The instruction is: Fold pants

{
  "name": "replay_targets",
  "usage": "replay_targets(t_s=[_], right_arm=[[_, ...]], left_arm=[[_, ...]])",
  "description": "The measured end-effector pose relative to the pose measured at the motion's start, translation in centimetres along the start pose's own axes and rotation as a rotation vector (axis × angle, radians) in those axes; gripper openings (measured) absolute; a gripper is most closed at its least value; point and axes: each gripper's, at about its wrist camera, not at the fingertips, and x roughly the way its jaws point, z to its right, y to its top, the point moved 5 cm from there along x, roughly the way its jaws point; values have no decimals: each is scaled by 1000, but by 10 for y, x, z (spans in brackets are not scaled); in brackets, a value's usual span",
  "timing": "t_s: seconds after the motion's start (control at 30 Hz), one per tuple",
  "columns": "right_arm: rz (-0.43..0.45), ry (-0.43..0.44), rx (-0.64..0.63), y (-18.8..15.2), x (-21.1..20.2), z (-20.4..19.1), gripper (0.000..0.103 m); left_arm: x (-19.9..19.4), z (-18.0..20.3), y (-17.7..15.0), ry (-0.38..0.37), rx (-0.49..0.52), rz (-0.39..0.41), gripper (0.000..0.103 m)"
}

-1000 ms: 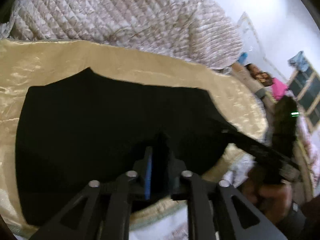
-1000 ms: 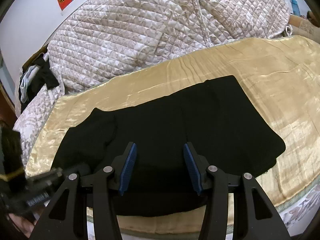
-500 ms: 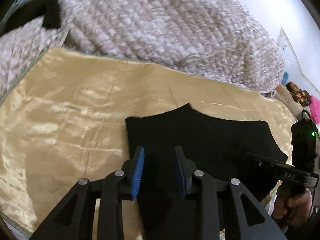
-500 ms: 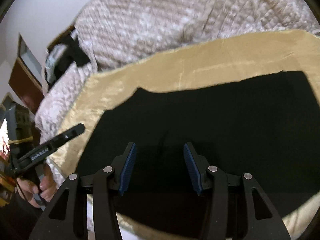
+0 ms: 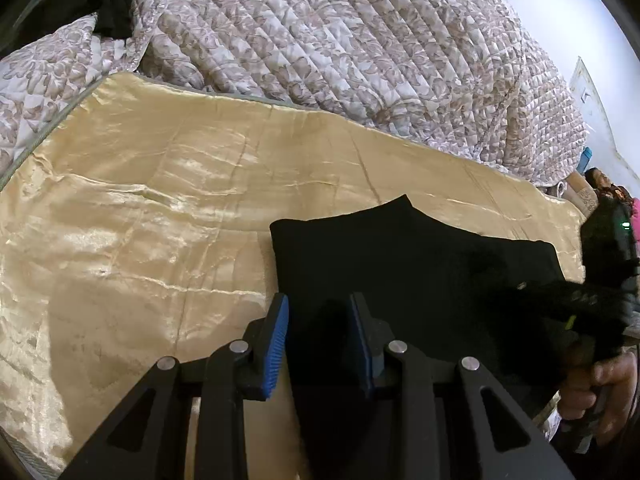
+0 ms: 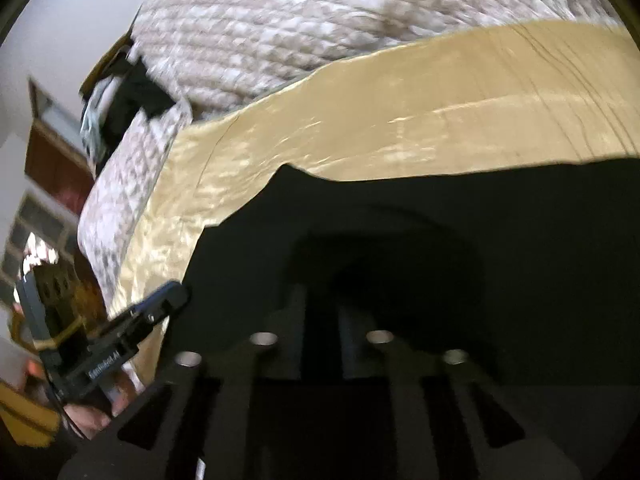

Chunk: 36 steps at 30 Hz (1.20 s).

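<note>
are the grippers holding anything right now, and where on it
The right gripper has just closed low on the black pants, but a pinch cannot be told. The left gripper is open over their left edge, holding nothing.

Black pants (image 5: 416, 256) on shiny gold sheet (image 5: 160, 208); quilt (image 5: 340, 40) w/ prob. brown-white floral pattern.

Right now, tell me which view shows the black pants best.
Left wrist view: the black pants are sharp there, with their left edge and far corner outlined against the gold sheet. The right wrist view shows them blurred, dark and cut off at the frame's right.
</note>
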Motion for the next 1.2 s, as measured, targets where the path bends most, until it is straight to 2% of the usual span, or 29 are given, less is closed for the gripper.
replay_targets(t_s=[0.07,0.13,0.23,0.4,0.47,0.5,0.57,0.6,0.63,0.8,0.83,0.9,0.93,1.0,1.07,1.13,1.2], right_arm=[[59,19,20,2,-16,1,2],[101,-5,10,0,-29,4,2],[71,-47,38,-8,-21,19,2],[104,-105,-14,-8,-29,13,4],[137,-149,-28,-9,-44,11,11],[144,-143,-32,-12,-51,9,16],[125,-104,-21,-25,-59,7,45],[109,-94,-16,-30,-59,6,51],[82,-88,-12,-42,-59,6,54],[29,-67,-80,-67,-61,-9,54],[11,-69,-98,-70,-57,-13,53],[-4,-115,-134,-71,-50,-16,22],[-14,-105,-112,-70,-49,-14,5],[13,-69,-69,-69,-60,-9,3],[49,-98,-63,-71,-73,-7,3],[14,-156,-37,-81,-72,5,0],[9,-140,-13,-85,-74,13,0]], left_arm=[[-1,2,-1,-10,9,1,33],[1,6,-4,-18,23,-6,33],[3,11,-6,-17,46,-16,33],[-11,17,-8,-46,64,6,33],[-17,22,-14,-70,79,6,33],[-18,25,-19,-75,93,0,33],[-18,30,-26,-65,125,-10,33],[-17,31,-29,-55,142,-10,33],[-17,32,-30,-49,149,-8,33],[-12,33,-34,-46,143,-15,34],[-11,34,-34,-41,147,-15,34],[-11,36,-35,-34,155,-13,35],[-11,37,-35,-34,160,-13,35],[-11,37,-36,-34,171,-11,36],[-11,37,-38,-28,184,-12,37],[-11,37,-37,-27,183,-14,37],[-11,38,-37,-20,186,-19,40]])
